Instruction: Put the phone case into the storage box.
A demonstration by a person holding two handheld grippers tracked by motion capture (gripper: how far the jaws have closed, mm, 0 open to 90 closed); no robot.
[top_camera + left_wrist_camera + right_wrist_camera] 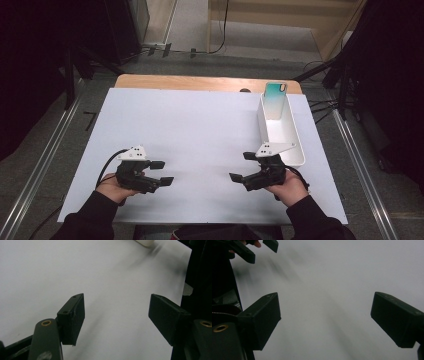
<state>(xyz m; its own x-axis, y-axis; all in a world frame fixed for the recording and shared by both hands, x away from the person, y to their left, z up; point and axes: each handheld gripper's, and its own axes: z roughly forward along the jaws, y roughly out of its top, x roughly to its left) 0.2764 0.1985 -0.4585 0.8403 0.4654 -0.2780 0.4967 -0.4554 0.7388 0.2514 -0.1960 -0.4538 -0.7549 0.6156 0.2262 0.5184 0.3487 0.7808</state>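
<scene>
A phone (275, 99) with a teal-to-white back leans upright at the far end of a long white tray (295, 145) on the table's right side. My left gripper (162, 172) rests near the front left of the white table (190, 125), jaws open and pointing right, nothing between them (116, 315). My right gripper (242, 166) sits by the tray's near end, pointing left, its jaws open over bare table (325, 317). The left gripper (263, 246) also appears far off in the right gripper view.
The tray's corner (145, 242) shows at the top of the left gripper view. A wooden edge (200, 82) runs along the table's far side. Metal rails (45, 160) flank the table on the floor, and dark stands and cables (340, 85) lie at the right.
</scene>
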